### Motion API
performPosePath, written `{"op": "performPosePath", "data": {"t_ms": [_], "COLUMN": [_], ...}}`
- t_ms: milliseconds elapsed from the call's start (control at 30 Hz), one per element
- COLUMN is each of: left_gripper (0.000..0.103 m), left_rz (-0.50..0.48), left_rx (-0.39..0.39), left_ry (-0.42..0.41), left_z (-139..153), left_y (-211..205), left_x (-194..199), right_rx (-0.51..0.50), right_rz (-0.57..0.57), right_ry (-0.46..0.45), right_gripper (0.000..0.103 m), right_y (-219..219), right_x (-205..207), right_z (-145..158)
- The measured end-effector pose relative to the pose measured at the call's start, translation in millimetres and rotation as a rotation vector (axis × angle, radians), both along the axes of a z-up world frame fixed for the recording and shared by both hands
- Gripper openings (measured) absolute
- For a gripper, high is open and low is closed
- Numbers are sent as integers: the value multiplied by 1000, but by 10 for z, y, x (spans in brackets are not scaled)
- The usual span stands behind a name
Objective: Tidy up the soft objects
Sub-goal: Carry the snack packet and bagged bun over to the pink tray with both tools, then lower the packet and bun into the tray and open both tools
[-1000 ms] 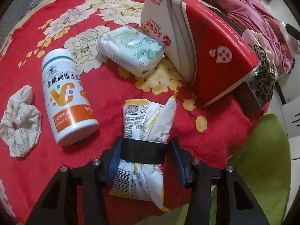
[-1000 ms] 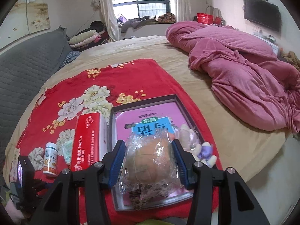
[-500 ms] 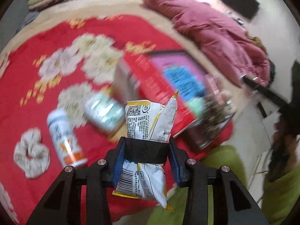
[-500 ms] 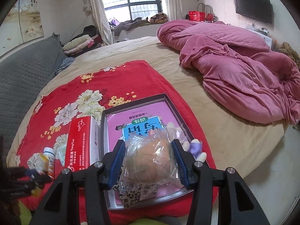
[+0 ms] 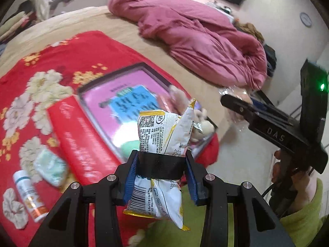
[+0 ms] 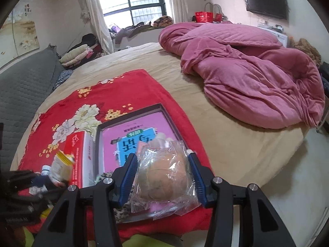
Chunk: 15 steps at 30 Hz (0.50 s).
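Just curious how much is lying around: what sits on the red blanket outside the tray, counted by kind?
Red box: 1
Tissue pack: 1
Bottle: 1
Scrunchie: 1
Total: 4

The right gripper [image 6: 162, 171] clasped a round brown bun in a clear crinkled plastic bag [image 6: 164, 177] between its blue pads, above a dark shallow tray [image 6: 98, 144] lined with a pink and blue printed sheet. The tray lay on a red floral blanket [image 6: 127, 86], just beside a red tissue box [image 6: 77, 154]. At lower left, the blurred left gripper [image 6: 41, 181] held a yellow-and-white snack packet [image 6: 61, 164].
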<state>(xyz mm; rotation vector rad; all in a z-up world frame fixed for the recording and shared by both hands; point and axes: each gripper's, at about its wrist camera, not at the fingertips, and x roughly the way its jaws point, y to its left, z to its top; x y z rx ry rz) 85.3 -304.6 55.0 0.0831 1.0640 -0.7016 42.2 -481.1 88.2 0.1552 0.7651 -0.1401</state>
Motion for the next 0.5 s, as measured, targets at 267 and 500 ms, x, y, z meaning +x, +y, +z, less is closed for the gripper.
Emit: {"op": "performPosePath", "data": {"t_ms": [267, 500], "left_gripper": [44, 44], "left_rz": [-59, -45], "left_rx": [52, 94], "left_ry": [58, 74], "left_z": [-433, -675], "left_y": [-413, -533], "left_x": [-98, 47], "right_rx": [11, 23], "right_rz": [17, 51], "right_ry": [44, 86], "right_gripper": [51, 51], "right_y": [-84, -39], "right_x": [-43, -19], "right_z": [-193, -391]}}
